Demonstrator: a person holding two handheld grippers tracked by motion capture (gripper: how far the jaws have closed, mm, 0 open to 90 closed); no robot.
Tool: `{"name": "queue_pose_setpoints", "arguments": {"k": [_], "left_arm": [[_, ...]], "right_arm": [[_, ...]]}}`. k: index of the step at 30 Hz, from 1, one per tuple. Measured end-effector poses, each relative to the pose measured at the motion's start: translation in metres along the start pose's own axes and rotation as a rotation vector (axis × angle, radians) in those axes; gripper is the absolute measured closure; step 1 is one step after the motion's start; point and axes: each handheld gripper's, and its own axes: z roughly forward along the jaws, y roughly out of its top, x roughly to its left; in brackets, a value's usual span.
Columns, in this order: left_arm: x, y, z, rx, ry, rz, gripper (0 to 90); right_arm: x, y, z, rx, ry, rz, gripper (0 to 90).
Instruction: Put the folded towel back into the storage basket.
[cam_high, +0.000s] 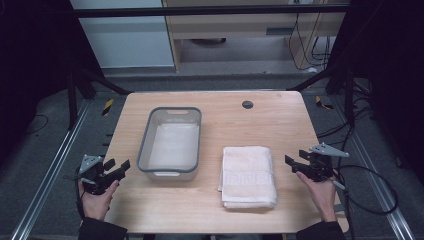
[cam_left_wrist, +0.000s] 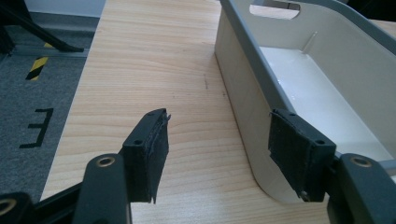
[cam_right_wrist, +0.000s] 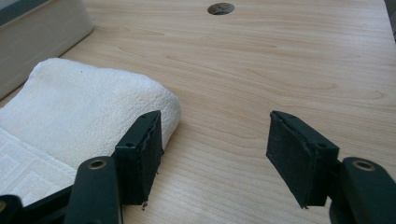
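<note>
Near desk edge, right of middle: a folded white towel (cam_high: 248, 176) lies flat, its long side running away from the person, with a woven band across its near half.
Right claw (cam_high: 294, 164): released, jaws parted with nothing between them, hovering off the towel's right side, just beside it and apart from it. In the right gripper view the towel's rounded far corner (cam_right_wrist: 154, 100) sits beside the left jaw.
Left claw (cam_high: 118, 168): released as well, jaws apart and empty, held over the desk's left edge beside the near left corner of the bin. In the left gripper view the bin wall (cam_left_wrist: 243, 107) stands between the jaws, touching neither pad as far as I can tell.
Handling of the towel: judged soft, light and limp; thick in its folds and not slippery. It will sag and may unfold if lifted from one point.
Where to take hold: likely the right long edge or a corner, pinching through all layers so the fold stays together; a second pinch on the opposite edge would keep it flat.
Middle of desk, left of the towel: a grey-rimmed plastic bin (cam_high: 143, 145), empty, well apart from the towel.
Far desk edge: a small dark cable hole (cam_high: 247, 104).
</note>
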Motion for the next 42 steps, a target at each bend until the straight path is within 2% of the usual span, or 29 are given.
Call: {"name": "queue_pose_setpoints", "arguments": {"k": [6, 10, 13, 22, 27, 28, 29, 30, 31, 32, 33, 34, 35, 42], "left_arm": [[-0.006, 0.01, -0.006, -0.034, -0.037, 0.003, 36.5], [-0.012, 0.015, -0.007, -0.03, -0.051, 0.021, 35.7], [-0.018, 0.023, -0.009, -0.037, -0.061, 0.037, 35.2], [-0.035, 0.033, -0.006, -0.028, -0.105, 0.06, 33.6], [-0.06, 0.043, -0.004, -0.035, -0.158, 0.098, 32.7], [-0.06, 0.043, -0.004, -0.035, -0.158, 0.098, 32.4], [-0.069, 0.045, -0.003, -0.036, -0.174, 0.108, 32.1], [-0.069, 0.045, -0.003, -0.036, -0.174, 0.108, 32.0], [-0.078, 0.047, -0.001, -0.037, -0.192, 0.116, 31.9], [-0.078, 0.047, -0.001, -0.037, -0.192, 0.116, 31.7], [-0.089, 0.049, 0.0, -0.036, -0.211, 0.129, 31.5], [-0.089, 0.049, 0.0, -0.036, -0.211, 0.129, 31.4], [-0.098, 0.051, 0.002, -0.031, -0.224, 0.143, 31.4], [-0.133, 0.051, 0.008, -0.017, -0.276, 0.193, 30.5]], "right_arm": [[-0.001, 0.007, -0.005, -0.019, 0.017, -0.003, 35.8], [-0.003, 0.009, -0.008, -0.025, 0.025, 0.008, 35.8], [-0.007, 0.016, -0.015, -0.055, 0.053, 0.04, 35.5], [-0.004, 0.032, -0.019, -0.075, 0.072, 0.03, 32.9], [0.004, 0.043, -0.014, -0.073, 0.098, 0.014, 31.4], [0.004, 0.043, -0.014, -0.073, 0.098, 0.014, 31.4], [0.007, 0.046, -0.011, -0.068, 0.106, 0.013, 31.0], [0.007, 0.046, -0.011, -0.068, 0.106, 0.013, 31.0], [0.009, 0.048, -0.008, -0.059, 0.108, 0.008, 30.8], [0.009, 0.048, -0.008, -0.059, 0.108, 0.008, 30.8], [0.012, 0.049, -0.006, -0.054, 0.117, 0.006, 30.6], [0.012, 0.049, -0.005, -0.05, 0.118, 0.001, 30.5], [0.012, 0.049, -0.005, -0.05, 0.118, 0.001, 30.5], [0.016, 0.048, 0.001, -0.029, 0.13, 0.002, 30.0]]}}
